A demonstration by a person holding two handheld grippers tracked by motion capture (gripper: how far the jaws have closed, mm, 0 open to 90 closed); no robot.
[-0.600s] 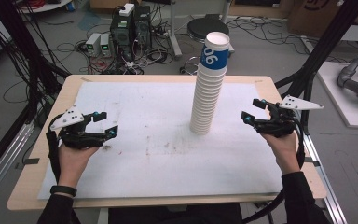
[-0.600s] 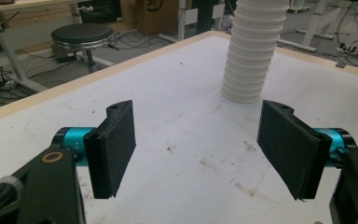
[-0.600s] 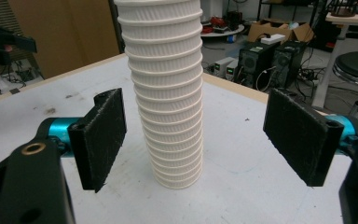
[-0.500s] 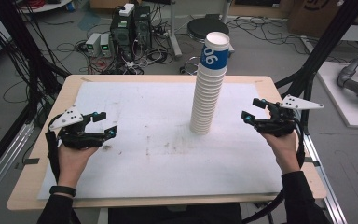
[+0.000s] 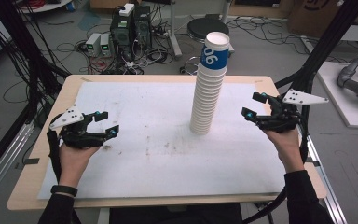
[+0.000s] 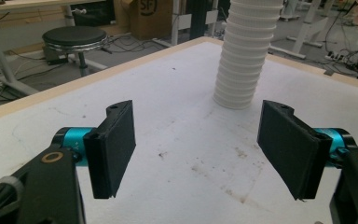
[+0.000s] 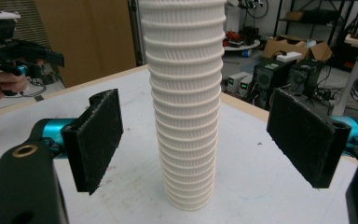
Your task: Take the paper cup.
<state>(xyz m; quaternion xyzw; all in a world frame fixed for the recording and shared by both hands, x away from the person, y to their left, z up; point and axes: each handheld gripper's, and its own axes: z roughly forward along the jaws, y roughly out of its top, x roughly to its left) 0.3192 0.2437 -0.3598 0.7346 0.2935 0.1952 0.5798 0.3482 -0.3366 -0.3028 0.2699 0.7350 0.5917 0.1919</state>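
Note:
A tall stack of white ribbed paper cups (image 5: 207, 93) stands upright on the white sheet, right of the table's middle; its top cup has a blue band. My left gripper (image 5: 109, 122) is held over the sheet's left part, well away from the stack, and points at it. In the left gripper view, that left gripper (image 6: 200, 140) is open and empty, with the stack (image 6: 244, 56) ahead. My right gripper (image 5: 253, 105) hovers just right of the stack. In the right gripper view, the right gripper (image 7: 200, 135) is open and the stack (image 7: 186, 93) rises beyond and between its pads, untouched.
The white sheet (image 5: 149, 168) covers most of the wooden table (image 5: 32, 186) and is stained near its middle. Computers, cables and a stool (image 5: 207, 25) sit on the floor behind the table. Black frame posts flank both sides.

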